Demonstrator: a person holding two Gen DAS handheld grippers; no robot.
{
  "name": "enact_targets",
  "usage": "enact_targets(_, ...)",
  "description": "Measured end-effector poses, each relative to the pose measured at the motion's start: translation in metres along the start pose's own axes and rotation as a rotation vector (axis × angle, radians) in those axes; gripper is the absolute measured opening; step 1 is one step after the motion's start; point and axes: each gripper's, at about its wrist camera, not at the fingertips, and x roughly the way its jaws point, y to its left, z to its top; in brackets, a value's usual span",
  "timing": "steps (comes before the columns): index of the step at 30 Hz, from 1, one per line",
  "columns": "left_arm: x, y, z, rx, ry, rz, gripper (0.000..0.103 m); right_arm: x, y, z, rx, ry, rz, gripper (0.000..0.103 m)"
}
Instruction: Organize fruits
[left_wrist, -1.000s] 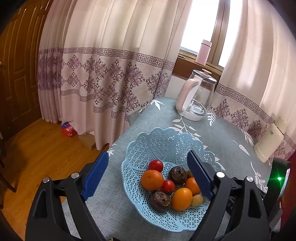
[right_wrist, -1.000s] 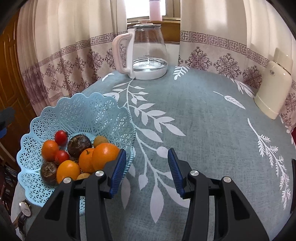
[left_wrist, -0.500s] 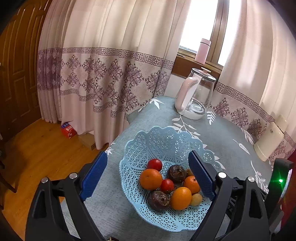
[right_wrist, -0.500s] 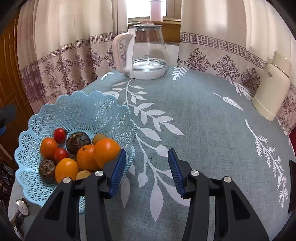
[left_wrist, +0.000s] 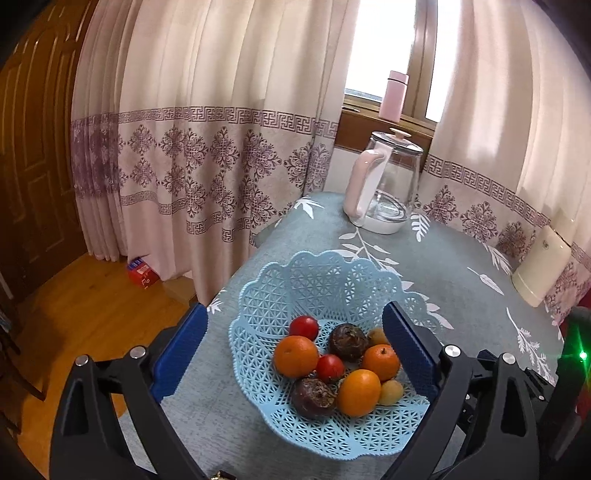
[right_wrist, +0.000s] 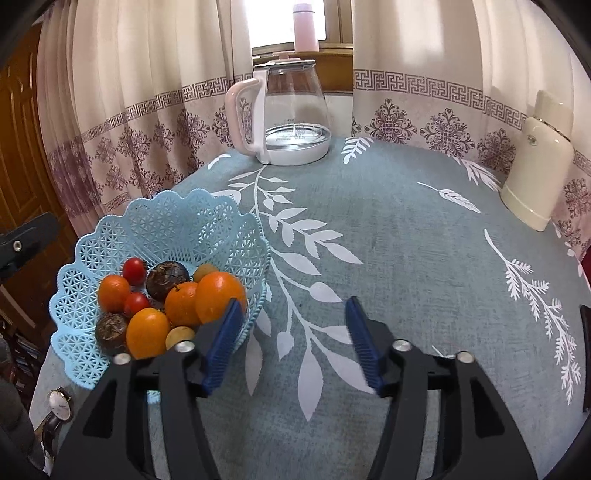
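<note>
Filling your blue basket (left_wrist: 314, 280) near the table's (right_wrist: 406, 229) left edge: four oranges (right_wrist: 220, 291), two tomatoes (right_wrist: 134, 270), two dark fruits (right_wrist: 168, 275), two small yellow ones (right_wrist: 179, 336). Your left gripper (left_wrist: 295, 350) and right gripper (right_wrist: 291, 339) both gape, grasping nothing.

The fruits (right_wrist: 173, 302) are heaped in the basket (right_wrist: 173, 225) at the bench's (right_wrist: 406, 258) left edge; the kettle (right_wrist: 291, 118) is set behind, a canister (right_wrist: 539, 173) far right.
</note>
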Motion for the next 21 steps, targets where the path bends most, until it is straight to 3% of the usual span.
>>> enact_targets(5, -0.006, -0.004, 0.000, 0.017, -0.010, 0.001, 0.099, -0.012, -0.004, -0.003, 0.007, -0.012, 0.009, 0.066)
enact_targets(7, -0.008, -0.005, 0.000, 0.021, -0.013, 0.003, 0.099, -0.017, -0.006, -0.005, 0.011, -0.019, 0.012, 0.075)
enact_targets(12, -0.012, -0.006, -0.003, 0.037, -0.011, 0.011, 0.100, -0.028, -0.009, -0.007, 0.013, -0.029, 0.016, 0.077)
enact_targets(15, -0.015, -0.006, -0.006, 0.051, -0.007, 0.019, 0.100, -0.033, -0.009, -0.009, 0.013, -0.031, 0.021, 0.085)
enact_targets(21, -0.023, -0.004, -0.011, 0.081, -0.004, 0.042, 0.100, -0.042, -0.005, -0.013, -0.018, -0.040, 0.020, 0.087)
